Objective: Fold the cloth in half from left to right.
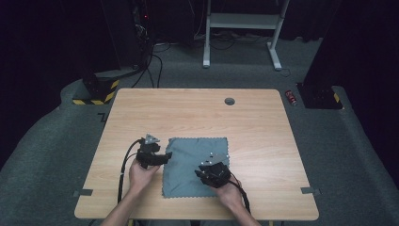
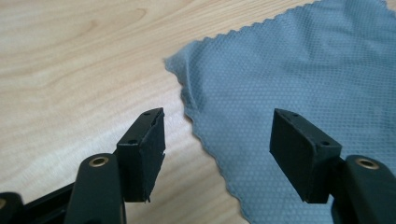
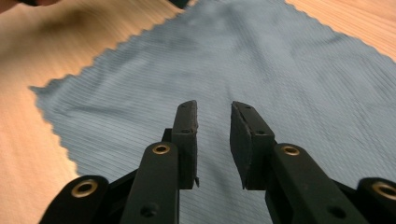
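Clearly soft, light grey cloth [image 1: 195, 165] flat on bench [image 1: 197, 113] | left claw [image 2: 217, 144] wide open astride its scalloped edge | right claw [image 3: 214, 140] slightly open above it | pinch an edge or corner.

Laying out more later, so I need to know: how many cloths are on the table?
1. A single grey cloth lies flat on the table near the person's edge, between the left gripper and the right gripper.
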`<action>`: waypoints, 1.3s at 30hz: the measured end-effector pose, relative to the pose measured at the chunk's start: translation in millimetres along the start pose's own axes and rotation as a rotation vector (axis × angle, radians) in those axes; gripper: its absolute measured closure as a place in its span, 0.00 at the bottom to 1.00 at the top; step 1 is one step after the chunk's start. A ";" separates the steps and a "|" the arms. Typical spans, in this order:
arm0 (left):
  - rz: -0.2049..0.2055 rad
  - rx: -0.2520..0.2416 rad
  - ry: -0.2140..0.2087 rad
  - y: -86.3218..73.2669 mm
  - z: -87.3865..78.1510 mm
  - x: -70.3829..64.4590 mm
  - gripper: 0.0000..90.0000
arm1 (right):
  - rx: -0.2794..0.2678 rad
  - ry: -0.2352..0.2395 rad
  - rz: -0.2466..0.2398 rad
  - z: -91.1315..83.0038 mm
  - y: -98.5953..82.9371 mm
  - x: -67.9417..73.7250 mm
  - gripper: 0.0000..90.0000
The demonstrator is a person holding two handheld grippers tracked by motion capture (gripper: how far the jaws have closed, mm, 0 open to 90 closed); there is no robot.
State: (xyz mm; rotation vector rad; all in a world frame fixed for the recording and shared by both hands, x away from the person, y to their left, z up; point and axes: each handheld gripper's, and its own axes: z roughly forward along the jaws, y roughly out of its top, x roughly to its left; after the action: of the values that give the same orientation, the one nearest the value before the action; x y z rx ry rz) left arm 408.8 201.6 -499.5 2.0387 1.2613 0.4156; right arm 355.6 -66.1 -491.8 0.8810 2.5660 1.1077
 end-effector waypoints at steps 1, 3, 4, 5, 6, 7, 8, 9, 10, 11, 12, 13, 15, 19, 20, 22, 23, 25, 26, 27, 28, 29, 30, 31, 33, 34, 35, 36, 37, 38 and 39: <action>-0.004 -0.005 0.002 2.2 0.3 0.8 0.41 | -0.001 0.002 -0.010 0.3 1.3 1.9 0.81; -0.010 0.009 0.000 7.6 2.5 3.2 0.40 | -0.005 0.011 -0.031 1.5 5.3 8.4 0.81; -0.012 0.009 0.006 10.6 3.6 4.2 0.41 | -0.006 0.015 -0.036 2.1 6.6 10.6 0.82; -0.014 -0.003 0.010 12.5 3.9 5.2 0.42 | -0.007 0.020 -0.040 3.1 8.2 13.6 0.82; -0.021 0.004 0.006 15.6 5.0 6.4 0.43 | -0.009 0.026 -0.045 4.4 9.7 16.4 0.83; -0.021 0.011 0.007 18.7 6.5 7.1 0.42 | -0.010 0.031 -0.051 6.0 10.9 18.8 0.84; -0.015 0.015 0.014 21.8 7.9 7.4 0.42 | -0.012 0.038 -0.052 7.7 12.0 21.5 0.85; -0.008 0.023 0.023 25.6 9.0 7.9 0.43 | -0.014 0.045 -0.055 9.5 13.0 24.2 0.86; -0.003 0.026 0.027 28.1 9.9 8.5 0.43 | -0.015 0.053 -0.062 12.5 14.2 27.9 0.87; -0.008 0.026 0.031 31.7 11.2 9.2 0.43 | -0.011 0.057 -0.071 14.1 14.9 30.0 0.88; -0.010 0.015 0.030 32.9 11.6 10.5 0.44 | -0.008 0.061 -0.080 16.7 15.9 33.9 0.89; -0.028 0.011 0.021 34.9 12.3 12.8 0.46 | -0.009 0.066 -0.087 18.4 16.3 35.8 0.89; -0.035 0.016 0.029 37.6 15.2 14.5 0.46 | -0.008 0.078 -0.091 23.0 17.4 42.0 0.90; -0.023 0.025 0.038 41.7 21.4 13.7 0.47 | -0.006 0.102 -0.104 31.0 19.0 52.6 0.90; -0.026 0.024 0.041 42.0 22.4 13.2 0.48 | -0.005 0.110 -0.112 33.0 19.3 56.4 0.90; -0.044 0.028 0.034 41.7 25.7 15.1 0.48 | -0.004 0.127 -0.128 36.9 20.0 64.7 0.90; -0.052 0.032 0.035 41.3 26.9 15.6 0.48 | -0.005 0.139 -0.138 39.1 20.3 69.7 0.90; -0.049 0.045 0.047 40.4 29.7 17.3 0.48 | -0.005 0.157 -0.146 42.5 20.5 76.5 0.90; -0.048 0.054 0.055 40.0 30.5 18.2 0.48 | -0.003 0.164 -0.150 44.3 20.4 80.0 0.90; -0.049 0.059 0.058 39.7 31.1 19.1 0.48 | -0.001 0.172 -0.154 46.2 20.0 83.2 0.90; -0.051 0.060 0.063 39.4 31.6 19.8 0.48 | 0.001 0.177 -0.154 48.0 19.4 86.1 0.89; -0.050 0.061 0.068 39.3 31.6 20.8 0.48 | 0.001 0.182 -0.160 50.1 18.6 88.3 0.89; -0.052 0.061 0.071 39.2 31.8 21.5 0.48 | 0.005 0.183 -0.162 51.7 17.7 90.4 0.88; -0.050 0.064 0.071 39.0 31.6 22.3 0.48 | 0.008 0.188 -0.159 53.6 16.5 92.2 0.87; -0.046 0.067 0.081 38.7 31.7 24.1 0.49 | 0.021 0.188 -0.165 57.1 14.1 95.3 0.85; -0.046 0.067 0.081 38.7 31.7 24.1 0.49 | 0.021 0.188 -0.165 57.1 14.1 95.3 0.85; -0.048 0.068 0.079 38.4 32.3 24.3 0.49 | 0.020 0.186 -0.165 59.4 11.4 97.9 0.84; -0.050 0.068 0.079 38.2 33.1 24.4 0.49 | 0.019 0.185 -0.166 59.2 11.2 98.4 0.83; -0.049 0.070 0.080 38.0 34.0 24.6 0.49 | 0.018 0.187 -0.166 59.3 11.1 98.6 0.82; -0.052 0.069 0.082 37.8 35.4 24.9 0.49 | 0.016 0.187 -0.169 59.2 10.9 98.7 0.80; -0.052 0.073 0.082 37.8 35.9 25.4 0.49 | 0.016 0.189 -0.168 59.0 10.5 99.3 0.79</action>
State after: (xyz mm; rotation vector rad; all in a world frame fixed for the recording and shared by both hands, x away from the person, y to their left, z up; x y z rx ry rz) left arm 466.8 199.0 -500.7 2.0630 1.3938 0.4392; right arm 305.0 34.1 -521.2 0.5750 2.7434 1.1723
